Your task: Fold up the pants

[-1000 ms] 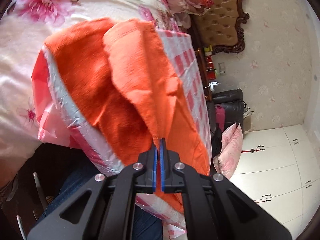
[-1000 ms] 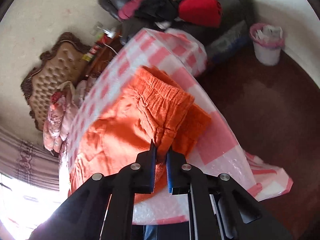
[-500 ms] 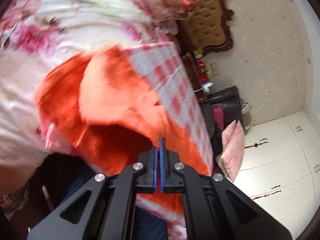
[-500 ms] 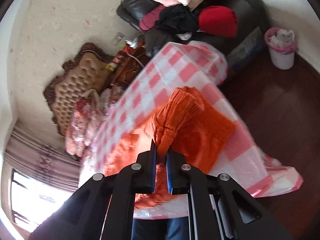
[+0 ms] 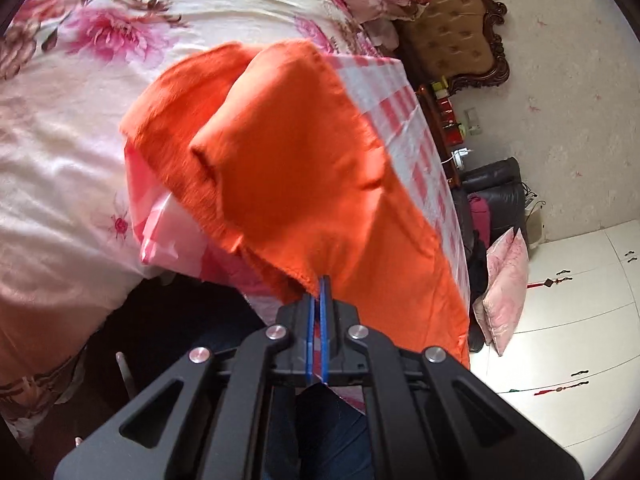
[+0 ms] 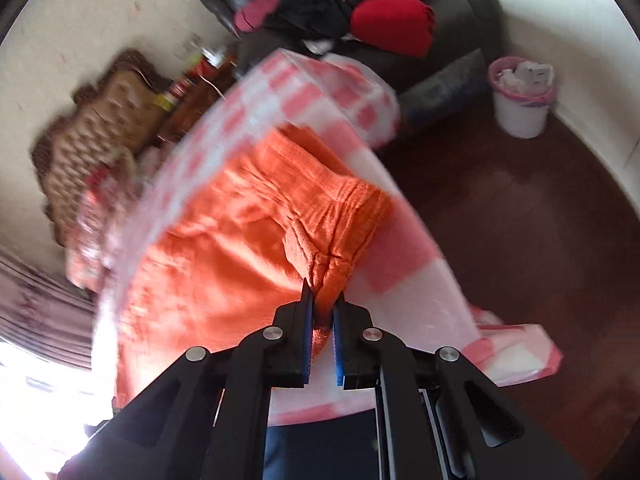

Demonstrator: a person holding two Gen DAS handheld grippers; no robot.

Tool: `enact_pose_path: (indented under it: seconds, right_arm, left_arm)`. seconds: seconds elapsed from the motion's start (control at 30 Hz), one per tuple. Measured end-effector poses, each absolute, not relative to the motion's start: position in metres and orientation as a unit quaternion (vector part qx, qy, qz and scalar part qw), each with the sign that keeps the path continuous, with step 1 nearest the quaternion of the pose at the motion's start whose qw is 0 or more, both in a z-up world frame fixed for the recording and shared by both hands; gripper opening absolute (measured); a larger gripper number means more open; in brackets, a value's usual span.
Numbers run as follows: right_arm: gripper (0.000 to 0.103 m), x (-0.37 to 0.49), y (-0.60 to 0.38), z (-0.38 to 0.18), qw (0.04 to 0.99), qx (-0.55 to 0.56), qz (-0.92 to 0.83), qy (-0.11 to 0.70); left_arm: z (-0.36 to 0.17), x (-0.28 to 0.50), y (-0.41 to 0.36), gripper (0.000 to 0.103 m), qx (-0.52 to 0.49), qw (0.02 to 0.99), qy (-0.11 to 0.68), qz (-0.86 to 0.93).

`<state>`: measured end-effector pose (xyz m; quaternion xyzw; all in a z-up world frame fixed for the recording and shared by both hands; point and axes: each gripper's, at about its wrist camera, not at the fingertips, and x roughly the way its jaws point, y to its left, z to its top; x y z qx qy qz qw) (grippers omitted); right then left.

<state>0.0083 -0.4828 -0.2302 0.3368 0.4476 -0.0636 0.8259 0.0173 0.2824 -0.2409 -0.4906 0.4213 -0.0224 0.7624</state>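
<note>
We see the orange pants [image 5: 304, 168] spread on a pink-checked tablecloth [image 6: 404, 248] beside a floral bedspread [image 5: 80, 120]. Left gripper [image 5: 319, 284] pinches a leg hem, nearly closed. Right gripper [image 6: 322, 300] clamps the bunched waistband, narrowly parted.

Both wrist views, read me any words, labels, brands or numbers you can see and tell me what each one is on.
None can be read.
Bottles on the bedside stand by the headboard: labels too small in the left view, blurred in the right.
Orange pants, checkered cloth, bin: no text visible.
</note>
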Motion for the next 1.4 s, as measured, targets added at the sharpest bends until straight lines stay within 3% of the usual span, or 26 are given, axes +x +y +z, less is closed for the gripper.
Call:
enact_pose_path:
  seconds: [0.1,0.17,0.2,0.27,0.33,0.53,0.6,0.67,0.8,0.87,0.93,1.17,1.23,1.33,1.4]
  right_arm:
    - [0.009,0.009,-0.476,-0.234,0.836,0.292,-0.093,0.455]
    - [0.013,0.009,-0.472,-0.235,0.837,0.275,-0.107,0.46]
    - [0.017,0.008,-0.472,-0.235,0.837,0.27,-0.116,0.461]
    - [0.043,0.005,-0.473,-0.231,0.839,0.253,-0.151,0.458]
    - [0.049,-0.001,-0.473,-0.224,0.843,0.245,-0.174,0.447]
    - [0.049,-0.004,-0.44,-0.173,0.885,0.145,-0.231,0.378]
    - [0.05,0.001,-0.428,-0.164,0.895,0.123,-0.22,0.369]
    - [0.05,0.012,-0.409,-0.159,0.906,0.1,-0.193,0.364]
    - [0.05,0.036,-0.385,-0.184,0.895,0.067,-0.175,0.405]
    - [0.05,0.045,-0.383,-0.205,0.882,0.072,-0.168,0.434]
    - [0.05,0.048,-0.381,-0.221,0.874,0.062,-0.171,0.451]
    - [0.052,0.046,-0.383,-0.23,0.874,0.057,-0.161,0.455]
    - [0.052,0.046,-0.383,-0.228,0.874,0.059,-0.159,0.455]
    - [0.057,0.047,-0.383,-0.22,0.88,0.062,-0.152,0.446]
    - [0.059,0.052,-0.382,-0.213,0.885,0.056,-0.146,0.439]
  left_arm:
    - [-0.251,0.014,0.289,0.008,-0.511,0.758,0.405,-0.032]
    - [-0.255,0.011,0.298,0.023,-0.539,0.752,0.377,-0.045]
    - [-0.255,0.009,0.302,0.025,-0.544,0.753,0.367,-0.047]
    - [-0.252,0.006,0.314,0.04,-0.546,0.762,0.346,-0.04]
    - [-0.252,0.001,0.328,0.043,-0.56,0.761,0.327,-0.032]
    - [-0.273,0.003,0.367,0.042,-0.644,0.708,0.283,-0.068]
    - [-0.275,0.007,0.373,0.028,-0.659,0.696,0.278,-0.067]
    - [-0.26,0.007,0.378,0.004,-0.628,0.726,0.277,-0.036]
    - [-0.213,0.005,0.365,0.003,-0.425,0.833,0.34,0.102]
    - [-0.218,0.002,0.36,0.023,-0.366,0.837,0.367,0.175]
    - [-0.23,-0.006,0.37,0.044,-0.372,0.828,0.365,0.208]
    - [-0.284,-0.013,0.401,0.068,-0.598,0.732,0.316,0.079]
    - [-0.305,-0.01,0.4,0.065,-0.655,0.689,0.307,0.042]
    - [-0.305,0.001,0.392,0.034,-0.654,0.696,0.298,-0.002]
    - [-0.29,0.005,0.39,0.02,-0.627,0.718,0.303,0.002]
